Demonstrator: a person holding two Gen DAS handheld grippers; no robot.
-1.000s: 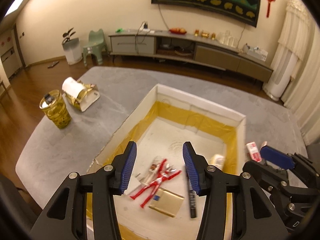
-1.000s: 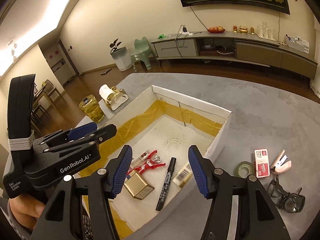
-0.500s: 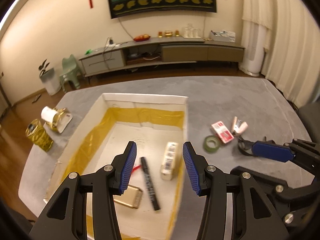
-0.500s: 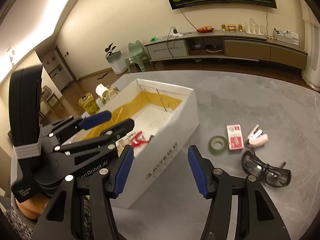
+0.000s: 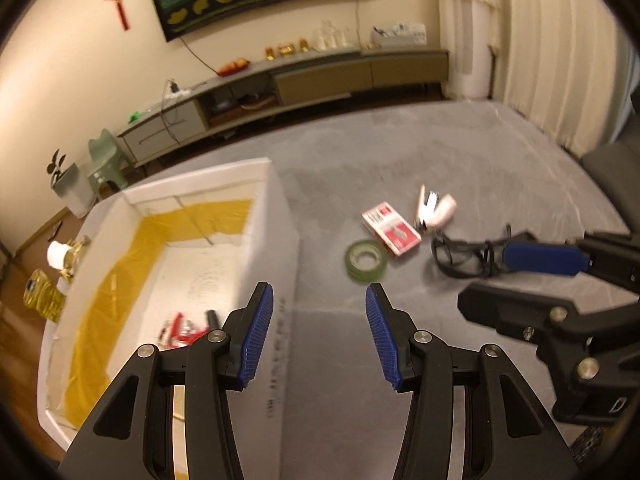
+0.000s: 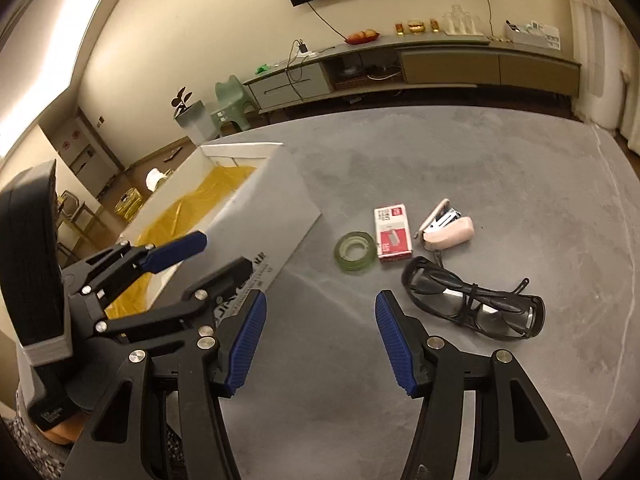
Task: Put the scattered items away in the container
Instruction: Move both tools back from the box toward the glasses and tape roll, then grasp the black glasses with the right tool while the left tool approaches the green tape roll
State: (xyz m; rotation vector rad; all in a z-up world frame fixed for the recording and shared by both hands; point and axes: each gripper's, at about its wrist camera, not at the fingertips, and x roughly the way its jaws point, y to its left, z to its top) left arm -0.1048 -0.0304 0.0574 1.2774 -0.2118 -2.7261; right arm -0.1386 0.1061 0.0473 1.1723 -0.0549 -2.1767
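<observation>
A white cardboard box [image 5: 276, 240] with yellow tape lining stands on the grey table; it also shows in the right wrist view [image 6: 276, 216]. Inside lie red pliers [image 5: 180, 326] and a black marker [image 5: 212, 316]. On the table to its right lie a green tape roll [image 6: 355, 252], a red staple box [image 6: 392, 233], a pink stapler [image 6: 448, 228] and dark safety glasses [image 6: 476, 304]. My left gripper [image 5: 316, 336] is open and empty beside the box's right wall. My right gripper [image 6: 320, 344] is open and empty, just short of the tape roll and glasses.
A yellow glass jar [image 5: 40, 294] and a tape dispenser [image 5: 66, 254] stand on the table left of the box. A dark chair [image 5: 616, 184] is at the table's right edge. A long TV cabinet [image 6: 400, 68] runs along the far wall.
Both grippers have swung right, from over the box's inside to the table beside it. The loose items are now nearer and more central. Both stay open.
</observation>
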